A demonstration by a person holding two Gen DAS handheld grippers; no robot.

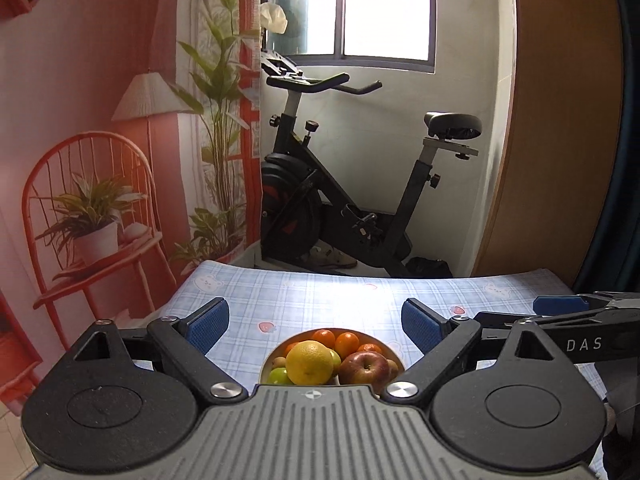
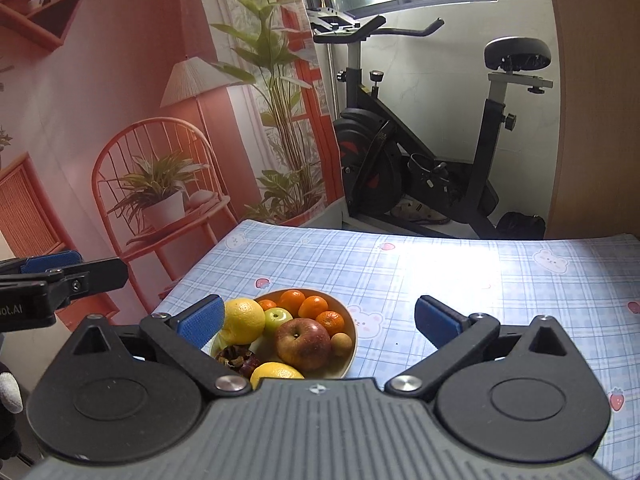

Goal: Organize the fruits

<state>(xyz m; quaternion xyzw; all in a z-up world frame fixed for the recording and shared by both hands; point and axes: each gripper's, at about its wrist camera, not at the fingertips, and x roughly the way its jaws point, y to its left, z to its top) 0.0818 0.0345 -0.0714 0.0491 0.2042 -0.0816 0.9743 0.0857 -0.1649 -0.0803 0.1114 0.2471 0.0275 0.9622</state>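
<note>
A pale bowl (image 2: 351,334) of fruit sits on the table, below and between the wide-apart fingers of both grippers. It holds a large yellow lemon (image 2: 244,320), a red apple (image 2: 303,344), a small green apple (image 2: 278,318), several oranges (image 2: 314,306), a second lemon (image 2: 276,374), a dark shrivelled fruit (image 2: 236,360) and a small tan round fruit (image 2: 341,343). My right gripper (image 2: 320,320) is open and holds nothing. My left gripper (image 1: 316,320) is also open and empty above the bowl (image 1: 267,364), whose lemon (image 1: 310,362) and apple (image 1: 366,367) show. Each view catches a finger of the other gripper at its edge.
A blue checked cloth (image 2: 440,280) covers the table; its far edge lies just past the bowl. Behind stand a black exercise bike (image 2: 400,152), a printed backdrop with a red chair (image 2: 152,184) on the left and a wooden panel (image 1: 560,120) on the right.
</note>
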